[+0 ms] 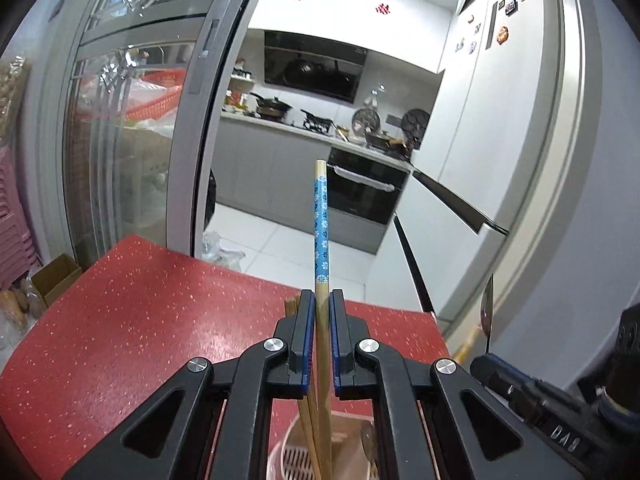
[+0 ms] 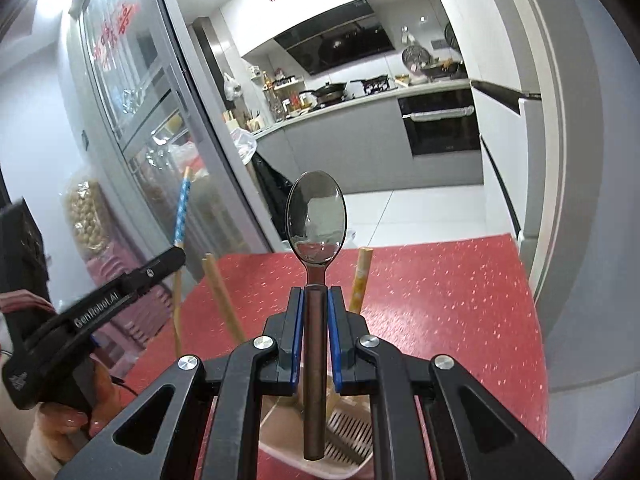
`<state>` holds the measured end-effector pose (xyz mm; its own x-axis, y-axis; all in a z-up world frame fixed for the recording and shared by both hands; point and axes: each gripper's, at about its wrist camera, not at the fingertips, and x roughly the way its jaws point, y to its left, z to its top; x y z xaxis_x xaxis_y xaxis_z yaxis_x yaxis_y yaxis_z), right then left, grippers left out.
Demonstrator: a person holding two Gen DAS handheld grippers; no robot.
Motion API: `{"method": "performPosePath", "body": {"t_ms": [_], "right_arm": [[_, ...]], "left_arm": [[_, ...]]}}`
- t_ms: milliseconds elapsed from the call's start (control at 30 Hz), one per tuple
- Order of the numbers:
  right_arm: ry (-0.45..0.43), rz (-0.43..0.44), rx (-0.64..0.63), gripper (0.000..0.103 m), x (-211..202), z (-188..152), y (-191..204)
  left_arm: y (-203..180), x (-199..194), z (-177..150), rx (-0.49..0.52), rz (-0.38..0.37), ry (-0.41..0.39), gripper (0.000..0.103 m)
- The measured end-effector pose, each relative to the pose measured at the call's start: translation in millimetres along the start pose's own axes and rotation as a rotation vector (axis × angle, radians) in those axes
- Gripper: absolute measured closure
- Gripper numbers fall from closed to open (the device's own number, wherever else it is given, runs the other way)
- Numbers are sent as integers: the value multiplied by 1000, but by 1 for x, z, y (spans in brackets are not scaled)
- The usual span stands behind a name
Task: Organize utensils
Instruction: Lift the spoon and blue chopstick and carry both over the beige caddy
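My left gripper (image 1: 321,298) is shut on a bamboo chopstick with a blue flowered band (image 1: 321,224), held upright above a pink utensil holder (image 1: 280,458) with a slotted bottom. More chopsticks (image 1: 308,428) stand in the holder. My right gripper (image 2: 317,296) is shut on a metal spoon (image 2: 315,216), bowl upward, its handle end hanging over the same holder (image 2: 352,432). The left gripper (image 2: 168,262) with its blue chopstick (image 2: 182,208) shows at the left of the right wrist view. The spoon (image 1: 487,312) shows edge-on at the right of the left wrist view.
The holder stands on a red speckled table (image 1: 120,340). Two plain chopsticks (image 2: 224,296) and a yellow-patterned one (image 2: 360,280) lean out of the holder. A glass sliding door (image 1: 132,140) stands to the left. A kitchen with an oven (image 1: 364,192) lies beyond the table.
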<state>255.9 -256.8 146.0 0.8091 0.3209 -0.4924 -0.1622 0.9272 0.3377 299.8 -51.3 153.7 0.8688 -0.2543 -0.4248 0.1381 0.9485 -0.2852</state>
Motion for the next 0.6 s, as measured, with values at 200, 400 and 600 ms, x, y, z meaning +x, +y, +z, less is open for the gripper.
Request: {"method": "performPosePath", "body": {"t_ms": [200,400,600], "right_arm": [[-95,-52,-79,91,10,-16,6],[-133,-92,-151,91,19,-29,14],[-142,-108,-180,91,21,-43,16]], "left_arm": [[-3,5,-8,12,38,-108,70],[-7,10,-13,22,49,-206,70],[-11,12,-34,70,71,-226,70]]}}
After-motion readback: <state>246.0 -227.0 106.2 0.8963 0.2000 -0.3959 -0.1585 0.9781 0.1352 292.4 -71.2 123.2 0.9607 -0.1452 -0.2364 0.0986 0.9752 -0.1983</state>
